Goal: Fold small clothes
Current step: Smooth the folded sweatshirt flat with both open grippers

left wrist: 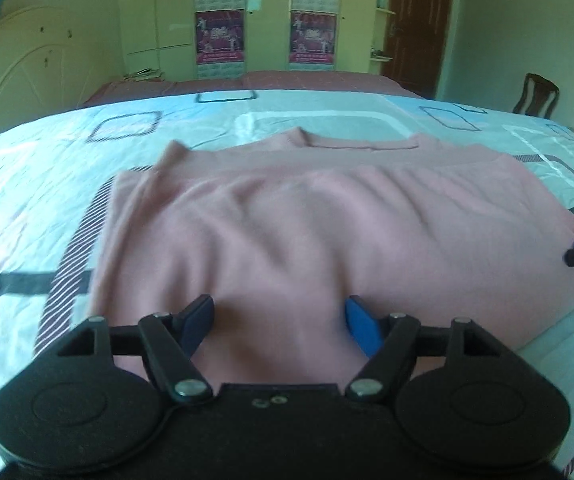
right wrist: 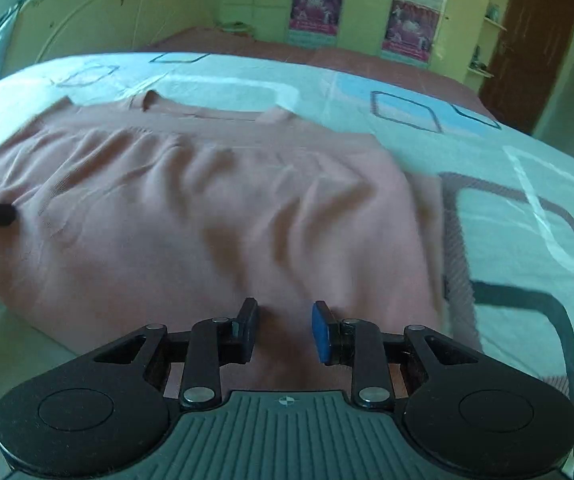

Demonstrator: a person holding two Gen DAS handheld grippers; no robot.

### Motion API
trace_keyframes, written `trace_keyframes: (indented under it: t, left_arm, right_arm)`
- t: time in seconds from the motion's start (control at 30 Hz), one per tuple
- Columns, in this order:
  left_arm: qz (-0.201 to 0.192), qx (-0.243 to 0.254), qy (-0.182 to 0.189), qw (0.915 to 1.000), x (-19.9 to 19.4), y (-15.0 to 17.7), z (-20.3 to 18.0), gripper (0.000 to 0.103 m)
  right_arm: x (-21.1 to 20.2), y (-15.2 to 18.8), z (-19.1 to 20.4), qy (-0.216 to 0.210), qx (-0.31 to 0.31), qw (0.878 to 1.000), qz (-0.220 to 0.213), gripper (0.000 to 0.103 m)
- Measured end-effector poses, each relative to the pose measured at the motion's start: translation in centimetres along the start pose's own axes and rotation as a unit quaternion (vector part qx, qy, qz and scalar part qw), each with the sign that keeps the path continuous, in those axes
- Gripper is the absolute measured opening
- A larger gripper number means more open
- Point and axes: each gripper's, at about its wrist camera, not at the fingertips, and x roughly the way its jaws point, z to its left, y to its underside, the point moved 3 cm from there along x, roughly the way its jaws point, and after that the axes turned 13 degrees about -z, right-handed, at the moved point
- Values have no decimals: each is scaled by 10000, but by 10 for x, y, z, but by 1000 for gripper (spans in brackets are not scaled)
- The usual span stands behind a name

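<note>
**Taking the near hem for the fold**

We hold both tools at the near edge of the pink top point(left wrist: 287, 220), which lies flat on the bed point(left wrist: 27, 184), neckline away from us. Our left hand-held gripper point(left wrist: 279, 328) has its fingers spread wide over the top's near hem; our right hand-held gripper point(right wrist: 285, 330) stands narrower but also parted, gripping nothing. We judge the best move is pinching the hem evenly at both spots, then carrying it toward the neckline point(left wrist: 359, 142) so the creases smooth out.
</note>
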Motion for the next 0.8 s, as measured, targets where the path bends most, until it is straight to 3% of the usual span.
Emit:
trace_keyframes:
  t: [0.07, 0.13, 0.23, 0.37, 0.5, 0.57, 0.63, 0.7, 0.8]
  left_arm:
    - [-33, 9, -196, 9998, -16, 8, 17, 73]
    - [0, -57, -309, 9995, -22, 11, 22, 73]
    - [-30, -125, -355, 9993, -27, 2, 7, 69]
    - [-329, 108, 219, 9992, -31, -14, -49, 71]
    - [-145, 236, 596, 9978, -15, -10, -102, 72]
    - [210, 274, 524, 9980, -1, 4, -114, 68]
    - [226, 7, 498, 9985, 3, 12, -107, 71]
    - [244, 118, 528, 9982, 0, 10, -105, 71]
    - [-57, 120, 242, 9996, -17, 0, -85, 71]
  right_arm:
    - [-15, 15, -22, 281, 105, 9995, 45, 28]
    - [-24, 22, -34, 238, 396, 9989, 11, 28]
    - [-33, 11, -21, 376, 273, 9989, -84, 28]
    - [-43, -12, 33, -228, 240, 9977, -599, 28]
    - [-24, -10, 94, -824, -29, 9957, -426, 28]
    - [-8, 3, 112, -861, -103, 9962, -99, 28]
    - [-6, 8, 116, -775, -205, 9964, -264, 28]
    - [-9, 7, 113, -883, -209, 9956, -219, 28]
    - [-17, 0, 89, -704, -165, 9966, -386, 28]
